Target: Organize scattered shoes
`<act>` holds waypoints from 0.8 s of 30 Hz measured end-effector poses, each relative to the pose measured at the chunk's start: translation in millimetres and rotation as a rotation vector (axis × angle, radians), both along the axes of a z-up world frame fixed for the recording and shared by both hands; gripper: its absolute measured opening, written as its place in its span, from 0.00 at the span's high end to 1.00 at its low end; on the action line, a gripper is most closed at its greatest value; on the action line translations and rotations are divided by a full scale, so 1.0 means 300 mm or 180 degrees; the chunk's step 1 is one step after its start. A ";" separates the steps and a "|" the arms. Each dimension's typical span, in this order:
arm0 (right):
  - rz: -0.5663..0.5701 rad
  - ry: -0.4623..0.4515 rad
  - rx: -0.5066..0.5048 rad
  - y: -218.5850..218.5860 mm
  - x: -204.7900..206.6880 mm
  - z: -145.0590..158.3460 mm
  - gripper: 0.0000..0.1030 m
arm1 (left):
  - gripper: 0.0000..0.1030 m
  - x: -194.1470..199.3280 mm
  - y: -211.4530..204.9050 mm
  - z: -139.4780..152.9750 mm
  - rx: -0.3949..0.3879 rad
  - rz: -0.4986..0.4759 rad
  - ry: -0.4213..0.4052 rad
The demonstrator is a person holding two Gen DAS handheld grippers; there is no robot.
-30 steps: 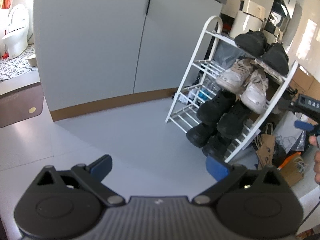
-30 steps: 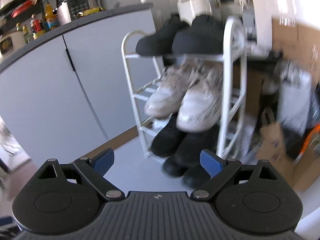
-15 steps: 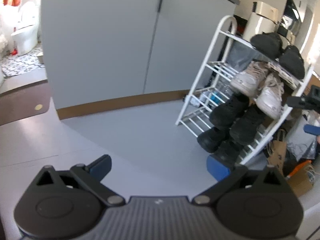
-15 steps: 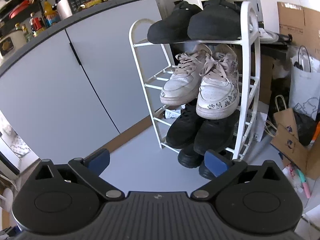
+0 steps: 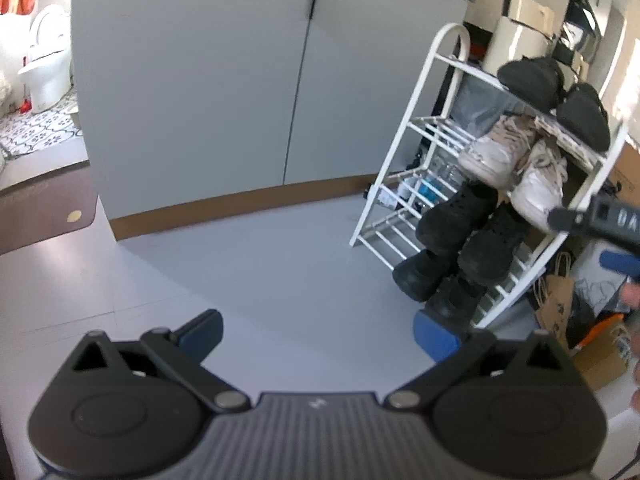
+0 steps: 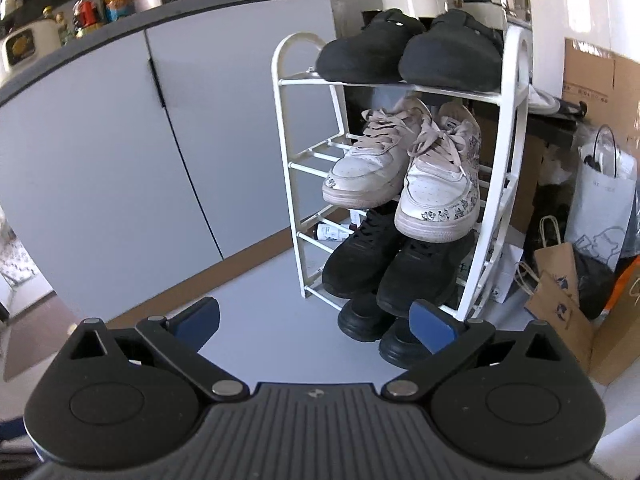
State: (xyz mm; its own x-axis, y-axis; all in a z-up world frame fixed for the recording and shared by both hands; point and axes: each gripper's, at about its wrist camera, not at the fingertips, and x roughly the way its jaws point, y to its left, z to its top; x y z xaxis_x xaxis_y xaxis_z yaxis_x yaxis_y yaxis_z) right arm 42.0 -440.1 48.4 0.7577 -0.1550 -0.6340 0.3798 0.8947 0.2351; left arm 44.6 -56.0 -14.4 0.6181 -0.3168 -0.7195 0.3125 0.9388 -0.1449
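On the grey floor [image 6: 264, 300] the white shoe rack [image 6: 508, 184] is full; my right tongs [image 6: 314, 322] and left tongs [image 5: 318, 330] are wide, holding nothing.

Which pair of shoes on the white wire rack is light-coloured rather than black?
The white lace-up sneakers with printed patterns, on the second shelf from the top of the white rack; every other pair is black.

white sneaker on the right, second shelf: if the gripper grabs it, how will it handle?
The right white sneaker probably holds shape at its thick rubber sole but gives at the upper, so a sole or heel grip seems safer. Its loose laces could drag or snag. Its toe overhangs the sloped white rack shelf and it touches the left sneaker, so a push likely slides it forward, nudging that one.
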 end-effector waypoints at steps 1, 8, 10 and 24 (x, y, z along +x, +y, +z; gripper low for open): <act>0.0016 0.0008 -0.0015 0.017 -0.003 -0.005 0.00 | 0.00 -0.004 0.005 0.006 0.0009 0.0010 -0.0012; 0.0172 0.0023 0.0026 0.098 -0.020 -0.015 0.00 | 0.00 -0.011 0.008 0.017 0.0088 -0.0025 -0.0087; 0.0169 0.0012 -0.0082 0.115 -0.024 -0.009 0.00 | 0.00 -0.012 0.014 0.019 0.0082 -0.0023 -0.0098; 0.0185 0.0052 -0.0247 0.170 -0.039 -0.015 0.00 | 0.00 -0.009 0.005 0.031 0.0061 -0.0064 -0.0076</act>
State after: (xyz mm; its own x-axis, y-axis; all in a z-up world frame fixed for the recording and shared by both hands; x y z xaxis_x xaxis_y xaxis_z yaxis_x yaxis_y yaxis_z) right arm 30.3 -389.2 43.8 0.7564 -0.1601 -0.6342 0.3299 0.9306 0.1585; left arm 42.1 -54.5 -5.1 0.6287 -0.3157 -0.7107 0.3345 0.9348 -0.1193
